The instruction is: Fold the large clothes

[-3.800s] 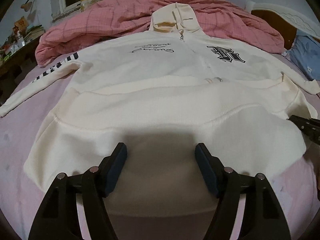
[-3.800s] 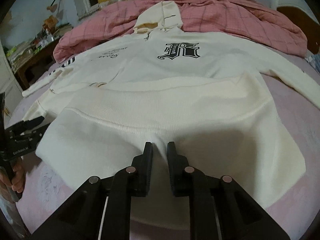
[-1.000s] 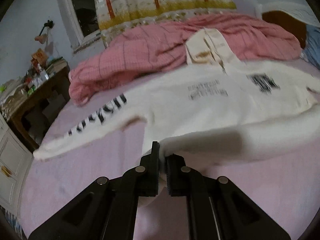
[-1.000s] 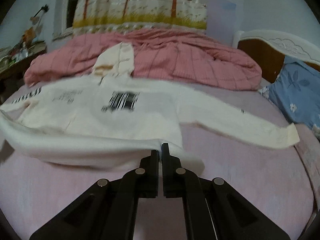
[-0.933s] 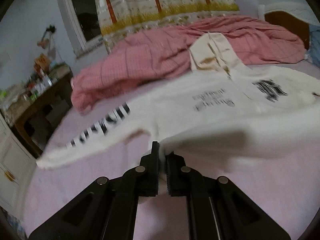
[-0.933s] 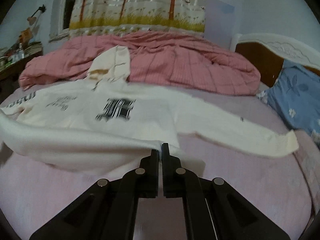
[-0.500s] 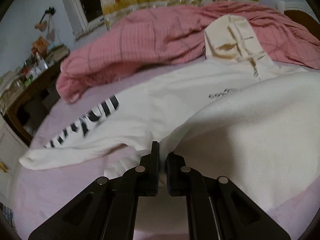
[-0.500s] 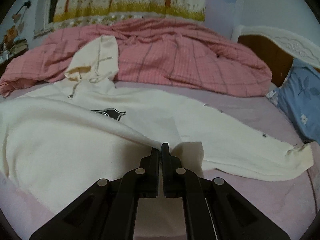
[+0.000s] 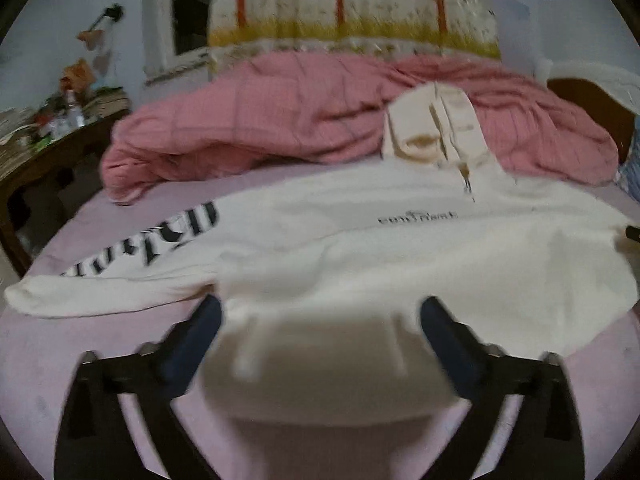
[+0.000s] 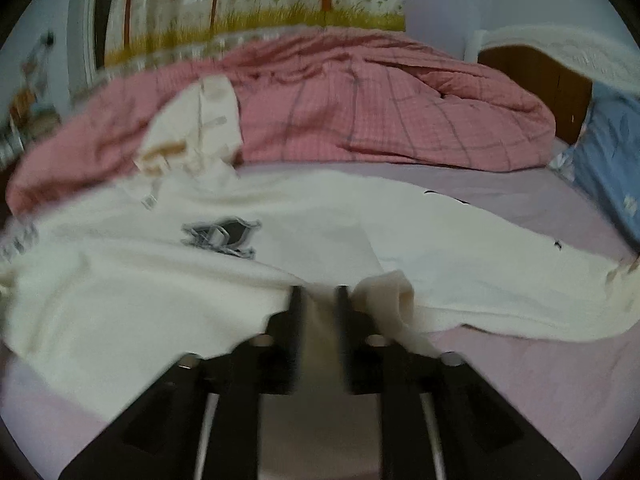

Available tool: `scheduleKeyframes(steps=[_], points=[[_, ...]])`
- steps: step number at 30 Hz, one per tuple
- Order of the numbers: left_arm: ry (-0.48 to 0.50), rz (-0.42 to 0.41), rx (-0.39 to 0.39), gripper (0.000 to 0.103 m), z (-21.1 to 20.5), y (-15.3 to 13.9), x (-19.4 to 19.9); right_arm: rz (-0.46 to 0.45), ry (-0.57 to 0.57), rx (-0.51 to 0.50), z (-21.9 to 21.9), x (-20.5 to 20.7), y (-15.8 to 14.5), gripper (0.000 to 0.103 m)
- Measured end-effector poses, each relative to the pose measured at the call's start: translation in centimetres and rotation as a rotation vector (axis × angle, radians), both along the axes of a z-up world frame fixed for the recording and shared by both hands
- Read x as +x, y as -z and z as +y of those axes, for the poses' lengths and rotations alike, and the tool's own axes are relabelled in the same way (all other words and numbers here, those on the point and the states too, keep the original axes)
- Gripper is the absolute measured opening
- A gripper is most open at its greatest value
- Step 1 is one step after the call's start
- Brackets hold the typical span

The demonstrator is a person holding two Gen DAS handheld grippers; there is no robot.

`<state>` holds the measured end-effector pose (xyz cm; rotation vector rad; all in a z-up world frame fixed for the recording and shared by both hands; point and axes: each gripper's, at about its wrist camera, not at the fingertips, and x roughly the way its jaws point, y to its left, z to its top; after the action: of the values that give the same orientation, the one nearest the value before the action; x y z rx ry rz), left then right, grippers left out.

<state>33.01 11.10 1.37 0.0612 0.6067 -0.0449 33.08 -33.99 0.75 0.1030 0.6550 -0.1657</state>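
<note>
A cream zip hoodie (image 9: 400,248) lies face up on the lilac bed sheet (image 9: 100,360), its lower half folded up over the chest. Its hood (image 9: 432,128) rests against the pink quilt. The left sleeve with black lettering (image 9: 152,248) stretches out to the left. My left gripper (image 9: 320,316) is open, its fingers on either side of the folded edge. In the right wrist view the hoodie (image 10: 160,280) lies with its right sleeve (image 10: 500,264) stretched to the right. My right gripper (image 10: 316,296) is part open with cloth lying loose between the jaws.
A rumpled pink checked quilt (image 9: 300,120) lies along the far side of the bed. A blue flowered pillow (image 10: 608,160) and a wooden headboard (image 10: 532,76) are at the right. A cluttered dark wooden table (image 9: 52,136) stands at the left. A curtain hangs behind.
Both grippers carried the hem up over the chest and laid it down. The left gripper has opened wide and the right has parted, letting the hem go.
</note>
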Motion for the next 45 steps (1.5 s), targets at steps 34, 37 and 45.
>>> scheduleKeyframes(steps=[34, 37, 45], points=[[-0.247, 0.185, 0.224, 0.006, 3.4, 6.3, 0.5, 0.096, 0.164, 0.156, -4.4, -4.2, 4.8, 0.011], [-0.26, 0.155, 0.192, 0.006, 4.1, 5.9, 0.5, 0.073, 0.164, 0.148, -4.4, -4.3, 4.4, 0.012], [-0.266, -0.191, 0.088, 0.005, 4.0, -0.8, -3.1, -0.231, 0.128, -0.031, -1.5, -7.6, -1.5, 0.01]])
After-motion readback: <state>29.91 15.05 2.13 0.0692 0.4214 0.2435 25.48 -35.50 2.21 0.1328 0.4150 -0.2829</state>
